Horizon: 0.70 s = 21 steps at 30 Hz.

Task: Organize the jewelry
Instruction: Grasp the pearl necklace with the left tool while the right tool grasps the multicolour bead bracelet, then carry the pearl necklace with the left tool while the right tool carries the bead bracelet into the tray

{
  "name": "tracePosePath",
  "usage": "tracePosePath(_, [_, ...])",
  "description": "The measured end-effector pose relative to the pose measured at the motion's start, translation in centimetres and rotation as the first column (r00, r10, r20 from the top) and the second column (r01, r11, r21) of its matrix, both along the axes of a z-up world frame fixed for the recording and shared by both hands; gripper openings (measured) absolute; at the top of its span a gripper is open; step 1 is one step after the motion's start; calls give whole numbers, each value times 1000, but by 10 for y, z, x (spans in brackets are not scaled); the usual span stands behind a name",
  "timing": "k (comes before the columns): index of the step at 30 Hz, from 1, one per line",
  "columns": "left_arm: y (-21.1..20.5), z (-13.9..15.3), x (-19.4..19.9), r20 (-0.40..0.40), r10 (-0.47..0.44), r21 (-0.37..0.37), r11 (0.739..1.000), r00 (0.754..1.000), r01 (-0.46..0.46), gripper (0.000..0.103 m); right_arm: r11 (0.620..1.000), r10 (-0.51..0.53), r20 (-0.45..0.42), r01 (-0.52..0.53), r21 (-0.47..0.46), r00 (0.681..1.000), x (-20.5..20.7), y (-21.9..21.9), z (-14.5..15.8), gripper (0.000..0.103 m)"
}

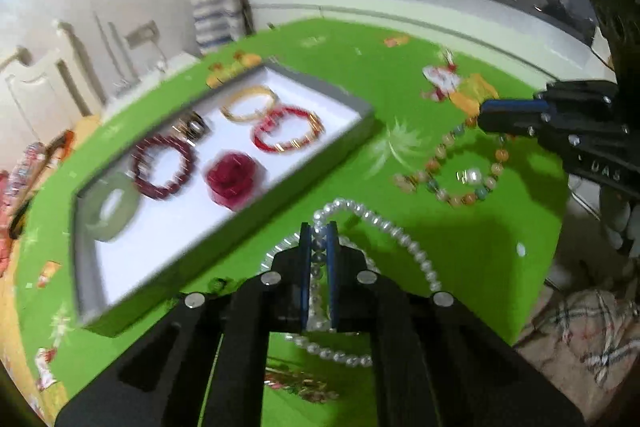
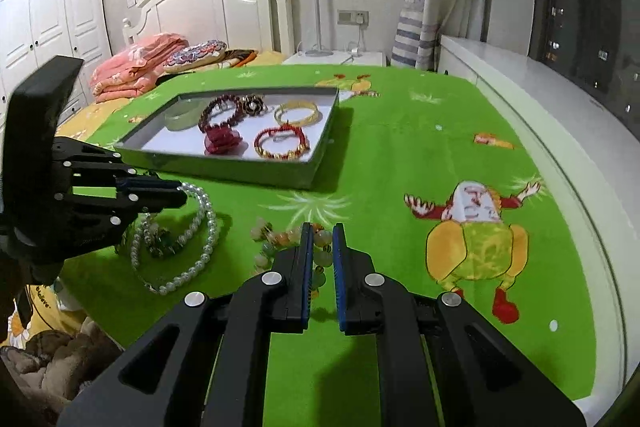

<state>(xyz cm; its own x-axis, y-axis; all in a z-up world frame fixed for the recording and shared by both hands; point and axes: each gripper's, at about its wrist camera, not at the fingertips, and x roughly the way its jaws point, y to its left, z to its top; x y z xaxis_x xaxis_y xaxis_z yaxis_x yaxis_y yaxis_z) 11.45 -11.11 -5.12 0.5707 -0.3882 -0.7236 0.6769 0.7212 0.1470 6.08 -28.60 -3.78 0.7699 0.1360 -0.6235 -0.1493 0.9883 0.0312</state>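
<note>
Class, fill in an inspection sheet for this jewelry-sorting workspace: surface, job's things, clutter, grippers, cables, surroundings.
Surface: green cartoon-print cloth.
Job's things: grey tray holding bracelets, a green bangle and a red rose; pearl necklace and multicolour bead bracelet on the cloth.
Clutter: nothing seen.
Grippers: left hand-held gripper shut on the pearl necklace; right hand-held gripper shut, nothing visibly gripped.
Cables: charger lead below wall socket.
Surroundings: bed headboard, wardrobe, dark window.
</note>
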Motion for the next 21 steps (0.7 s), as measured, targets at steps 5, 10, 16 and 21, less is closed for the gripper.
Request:
tracePosePath(5, [7, 35, -14, 105, 52, -13, 999, 993, -51, 7, 1000, 7, 60, -6, -18, 998, -6, 7, 24, 10])
tracePosePath(10, [13, 69, -30, 186, 69, -39, 997, 980, -62, 7, 999, 15, 118, -10, -45, 993, -14, 16, 49, 10])
tracePosePath(16, [14, 104, -39, 259, 77, -66, 996, 963, -62, 7, 997, 24, 160, -13, -70, 987, -17, 24, 72, 10])
tracePosePath(21, [12, 130, -42, 306, 80, -76, 995, 949, -59, 7, 996, 35, 191, -19, -87, 981, -14, 29, 87, 10])
